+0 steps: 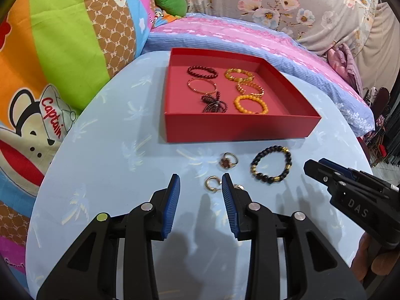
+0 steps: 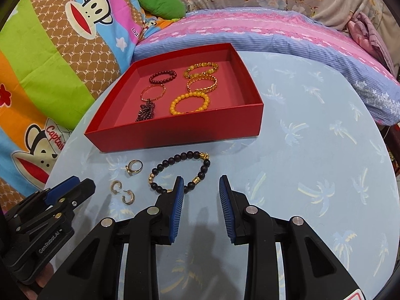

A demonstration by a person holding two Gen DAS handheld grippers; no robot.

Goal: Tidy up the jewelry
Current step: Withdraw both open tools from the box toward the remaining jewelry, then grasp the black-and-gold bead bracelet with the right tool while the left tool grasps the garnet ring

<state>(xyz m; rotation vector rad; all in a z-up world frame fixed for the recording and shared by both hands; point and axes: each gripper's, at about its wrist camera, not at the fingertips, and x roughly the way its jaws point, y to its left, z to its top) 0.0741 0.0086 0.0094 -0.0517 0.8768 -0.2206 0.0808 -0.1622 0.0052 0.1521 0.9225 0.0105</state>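
Note:
A red tray (image 1: pixel 235 128) (image 2: pixel 175 135) on the light blue table holds several bracelets, among them an orange bead one (image 1: pixel 250 105) (image 2: pixel 189 103). In front of it lie a black bead bracelet (image 1: pixel 271 164) (image 2: pixel 181 172), a ring (image 1: pixel 228 160) (image 2: pixel 134 167) and two hoop earrings (image 1: pixel 212 183) (image 2: pixel 116 187) (image 2: pixel 128 197). My left gripper (image 1: pixel 200 183) is open and empty, just above the earrings. My right gripper (image 2: pixel 201 185) is open and empty, its left finger (image 2: pixel 178 195) over the black bracelet's near edge.
The round table (image 1: pixel 112 175) (image 2: pixel 312 150) stands against a bed with a colourful cartoon blanket (image 1: pixel 50 62) on the left and a pink and blue pillow (image 2: pixel 275 27) behind. The right gripper shows at the right in the left wrist view (image 1: pixel 350 187).

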